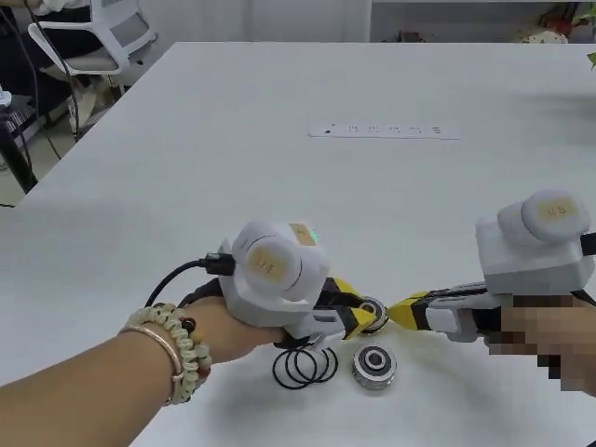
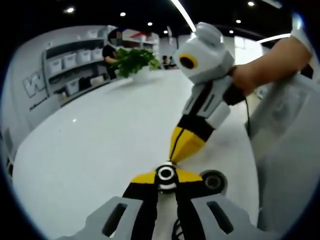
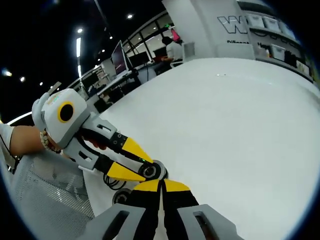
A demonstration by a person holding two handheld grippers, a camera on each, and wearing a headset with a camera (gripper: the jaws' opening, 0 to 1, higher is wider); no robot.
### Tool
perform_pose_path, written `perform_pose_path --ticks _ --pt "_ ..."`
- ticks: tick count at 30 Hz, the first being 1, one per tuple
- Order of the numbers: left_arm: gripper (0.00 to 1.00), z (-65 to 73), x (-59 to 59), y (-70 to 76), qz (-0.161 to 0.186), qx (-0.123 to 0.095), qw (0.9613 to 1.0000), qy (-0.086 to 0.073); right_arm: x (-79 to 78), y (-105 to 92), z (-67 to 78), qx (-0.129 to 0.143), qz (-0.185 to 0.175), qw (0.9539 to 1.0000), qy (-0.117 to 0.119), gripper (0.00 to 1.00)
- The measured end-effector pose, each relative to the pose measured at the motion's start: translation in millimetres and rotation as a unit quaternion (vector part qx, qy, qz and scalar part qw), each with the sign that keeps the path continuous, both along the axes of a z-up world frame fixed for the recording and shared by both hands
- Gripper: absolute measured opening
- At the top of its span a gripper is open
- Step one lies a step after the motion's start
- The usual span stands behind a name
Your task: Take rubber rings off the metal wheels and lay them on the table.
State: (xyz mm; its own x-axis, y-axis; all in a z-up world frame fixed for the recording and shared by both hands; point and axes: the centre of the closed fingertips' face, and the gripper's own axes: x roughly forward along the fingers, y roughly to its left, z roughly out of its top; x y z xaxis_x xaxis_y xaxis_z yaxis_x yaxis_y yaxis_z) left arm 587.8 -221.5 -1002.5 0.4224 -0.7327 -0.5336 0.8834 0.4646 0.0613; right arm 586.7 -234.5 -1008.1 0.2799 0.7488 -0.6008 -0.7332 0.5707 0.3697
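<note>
My left gripper is shut on a small metal wheel, held just above the white table. In the left gripper view the wheel sits between the yellow jaw tips. My right gripper comes in from the right, jaws shut, its tips against the wheel's rim. I cannot tell whether a ring is pinched between them. A second wheel lies flat on the table below. Several black rubber rings lie overlapping to its left.
A white paper strip lies farther back on the table. A white chair stands past the far left corner. A black cable trails from the left gripper. A potted plant stands at the table's far end.
</note>
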Motion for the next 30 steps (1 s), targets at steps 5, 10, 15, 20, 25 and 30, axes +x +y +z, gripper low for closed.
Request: perform_pose_path --ticks 5,10,15,20,25,30 --pt "0.13 0.0 -0.4 -0.3 0.000 0.003 1.0000 -0.003 0.2 2.0 1.6 0.012 -0.010 0.9998 0.013 0.00" --pt "0.13 -0.1 0.0 -0.1 0.001 0.004 1.0000 -0.003 -2.7 3.6 3.2 0.012 -0.010 0.9998 0.012 0.00" --pt "0.13 -0.2 -0.2 -0.2 0.001 0.003 1.0000 -0.004 -4.6 4.9 4.5 0.012 -0.010 0.9998 0.011 0.00" --pt "0.13 -0.3 -0.4 -0.4 0.002 0.002 1.0000 -0.004 -5.5 5.6 5.8 0.010 -0.008 0.9999 0.010 0.00" --pt "0.13 -0.2 -0.6 -0.3 0.002 0.002 1.0000 -0.004 -6.0 7.0 7.6 0.014 -0.008 0.9998 0.013 0.00" --pt "0.13 0.0 -0.8 -0.3 0.002 0.002 1.0000 -0.005 -6.5 7.9 8.9 0.015 -0.007 0.9998 0.013 0.00"
